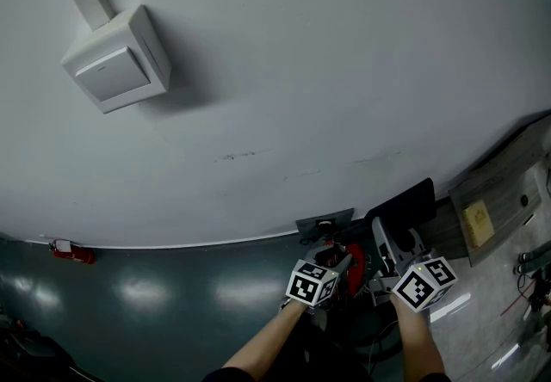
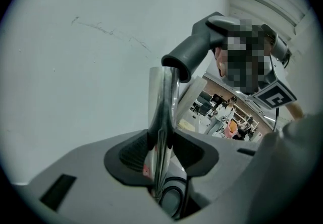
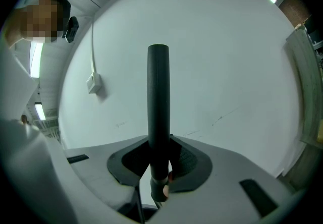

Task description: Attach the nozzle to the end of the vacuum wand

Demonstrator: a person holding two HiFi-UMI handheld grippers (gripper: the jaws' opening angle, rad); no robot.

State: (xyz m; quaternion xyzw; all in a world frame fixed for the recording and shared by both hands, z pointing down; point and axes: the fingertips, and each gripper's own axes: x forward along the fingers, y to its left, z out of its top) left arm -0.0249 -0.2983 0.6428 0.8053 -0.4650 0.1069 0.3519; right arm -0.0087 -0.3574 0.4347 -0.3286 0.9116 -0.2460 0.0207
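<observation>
In the left gripper view a shiny silver vacuum wand point(image 2: 162, 112) rises between the jaws of my left gripper point(image 2: 161, 148), whose pads press on it. At the wand's top sits the open end of a dark grey bent nozzle point(image 2: 194, 46), which runs back toward my right gripper's marker cube point(image 2: 273, 95). The right gripper view shows my right gripper point(image 3: 159, 161) shut on that dark nozzle tube point(image 3: 158, 102), which points up at the wall. In the head view the left gripper point(image 1: 330, 258) and the right gripper point(image 1: 392, 261) sit close together at the bottom, around red and grey vacuum parts point(image 1: 355, 268).
A pale wall fills most of the views. It carries a white box with a conduit point(image 1: 116, 58), and a small red object point(image 1: 71, 251) sits at its base. A wooden panel point(image 1: 495, 200) stands at the right. People stand far off point(image 2: 222, 112) in the left gripper view.
</observation>
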